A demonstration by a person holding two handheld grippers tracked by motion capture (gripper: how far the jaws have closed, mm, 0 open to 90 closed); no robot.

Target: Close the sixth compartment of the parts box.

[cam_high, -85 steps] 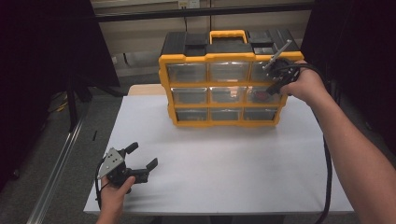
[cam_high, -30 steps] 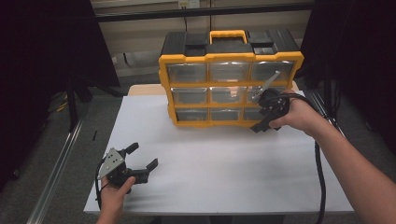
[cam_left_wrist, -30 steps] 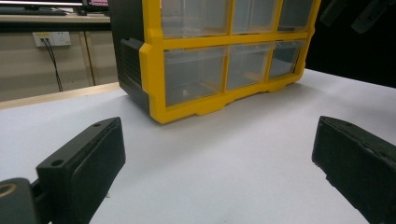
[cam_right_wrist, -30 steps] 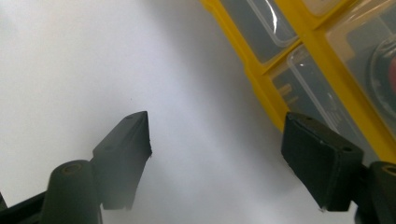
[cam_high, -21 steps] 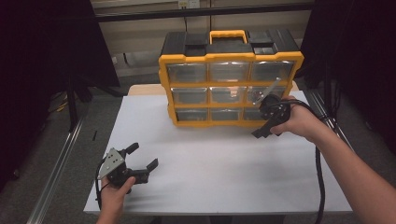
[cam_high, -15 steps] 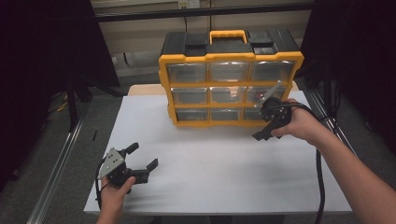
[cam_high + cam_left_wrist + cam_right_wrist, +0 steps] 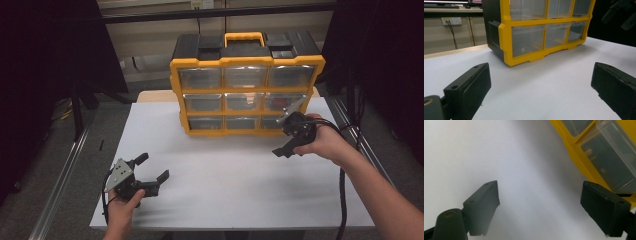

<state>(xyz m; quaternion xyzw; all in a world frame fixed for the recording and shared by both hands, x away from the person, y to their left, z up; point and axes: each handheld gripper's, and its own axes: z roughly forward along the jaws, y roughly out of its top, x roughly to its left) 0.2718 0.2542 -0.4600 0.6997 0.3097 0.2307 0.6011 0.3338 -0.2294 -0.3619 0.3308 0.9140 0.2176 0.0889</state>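
White table (image 7: 225, 175): bottom-right drawer (image 7: 614, 162) just beside right gripper (image 7: 540, 207), nothing gripped

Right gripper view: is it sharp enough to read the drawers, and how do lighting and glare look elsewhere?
Right gripper view: soft, the table washed out to near-white, the drawer blurry, the jaws throwing faint shadows. Left gripper view: the near jaws are blurred, the organizer crisp. High view: the table is evenly lit against dark surroundings, with mild reflections on the clear drawer fronts.
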